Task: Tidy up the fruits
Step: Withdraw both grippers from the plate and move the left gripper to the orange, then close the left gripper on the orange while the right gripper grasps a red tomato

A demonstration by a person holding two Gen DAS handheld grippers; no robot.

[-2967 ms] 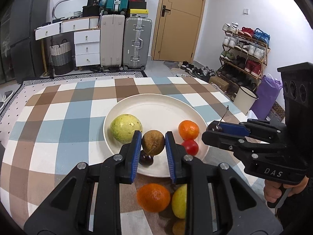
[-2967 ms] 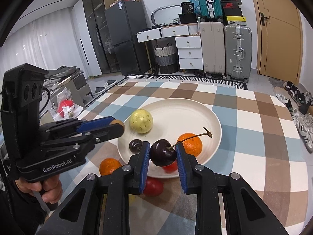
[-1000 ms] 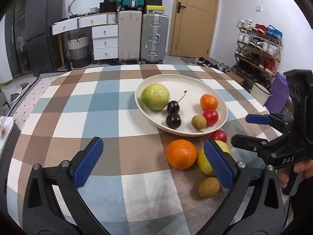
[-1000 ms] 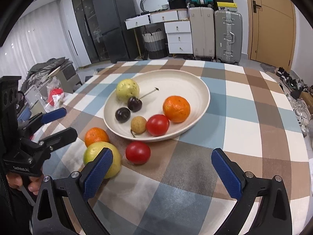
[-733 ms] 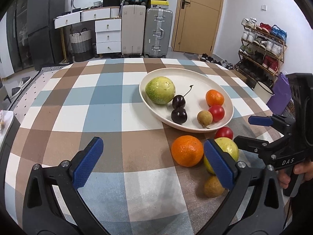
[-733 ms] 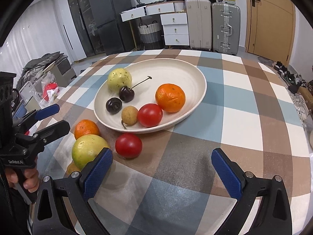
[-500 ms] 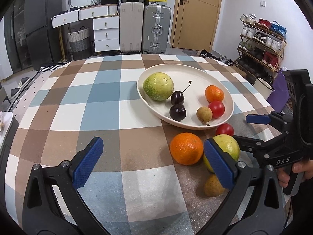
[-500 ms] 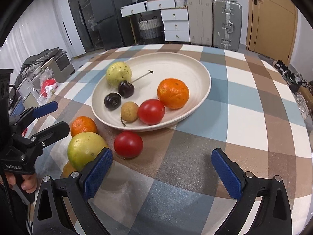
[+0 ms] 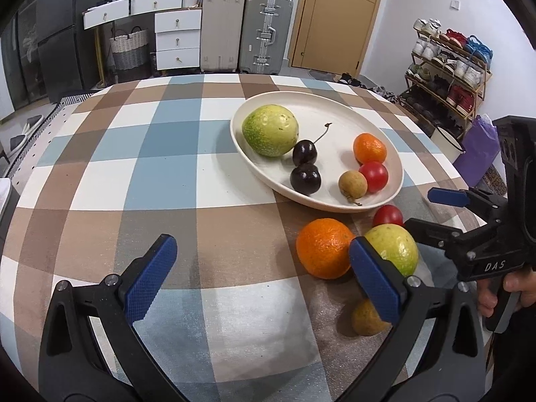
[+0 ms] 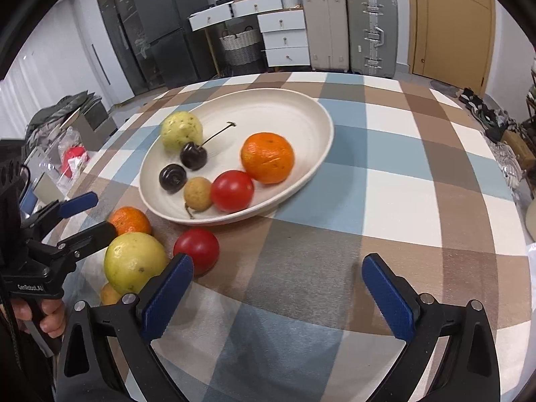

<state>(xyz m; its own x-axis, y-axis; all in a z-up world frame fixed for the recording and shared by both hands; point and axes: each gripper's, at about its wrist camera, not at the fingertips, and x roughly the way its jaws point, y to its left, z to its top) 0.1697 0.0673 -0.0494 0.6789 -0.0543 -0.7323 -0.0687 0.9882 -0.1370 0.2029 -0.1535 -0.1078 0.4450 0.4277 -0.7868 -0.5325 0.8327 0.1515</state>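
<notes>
Right wrist view: plate point(image 10: 321, 120) holds six fruits, four outside; both hand-held grippers released, empty.

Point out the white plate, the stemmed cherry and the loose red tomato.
white plate point(image 10: 268, 107): right wrist view, bare inner surface.
stemmed cherry point(image 10: 193, 155): right wrist view, dark body.
loose red tomato point(image 10: 196, 248): right wrist view, top.
</notes>
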